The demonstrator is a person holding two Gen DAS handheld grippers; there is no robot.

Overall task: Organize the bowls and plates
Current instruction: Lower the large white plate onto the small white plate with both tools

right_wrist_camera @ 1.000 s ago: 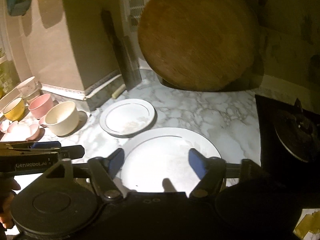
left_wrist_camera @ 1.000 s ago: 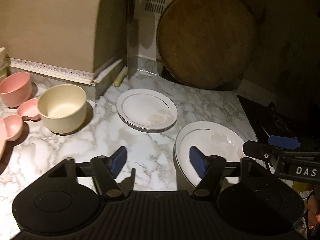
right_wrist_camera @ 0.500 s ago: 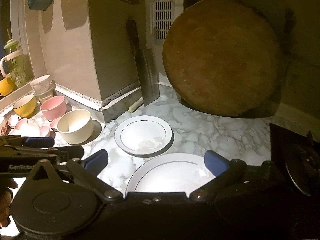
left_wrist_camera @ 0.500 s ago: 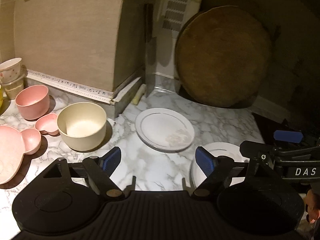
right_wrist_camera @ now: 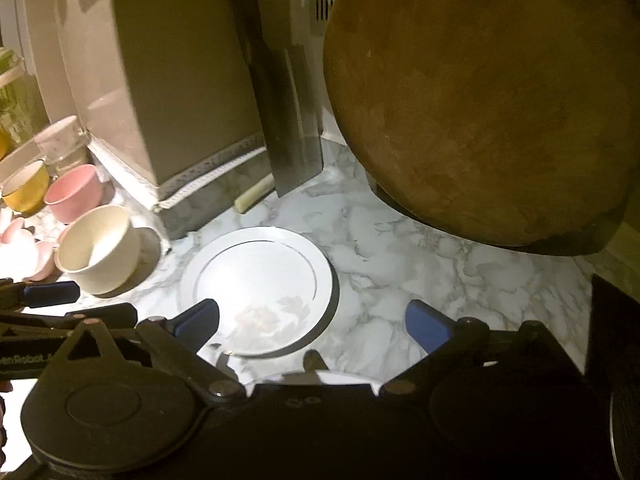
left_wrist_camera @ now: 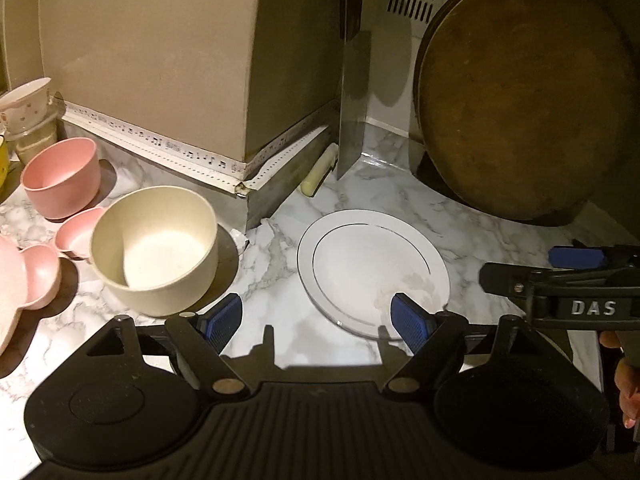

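Left gripper: jaws wide, empty.
Right gripper: jaws closing, nothing between.
Small plate: 12 o'clock of both grippers — approach its near rim low, pinch squarely.
Cream bowl: 10 o'clock — avoid.

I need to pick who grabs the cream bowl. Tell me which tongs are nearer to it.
Left. The left tongs hang just beside the cream bowl, open and empty. The right tongs sit farther off, past the white plate, jaws closing on nothing.
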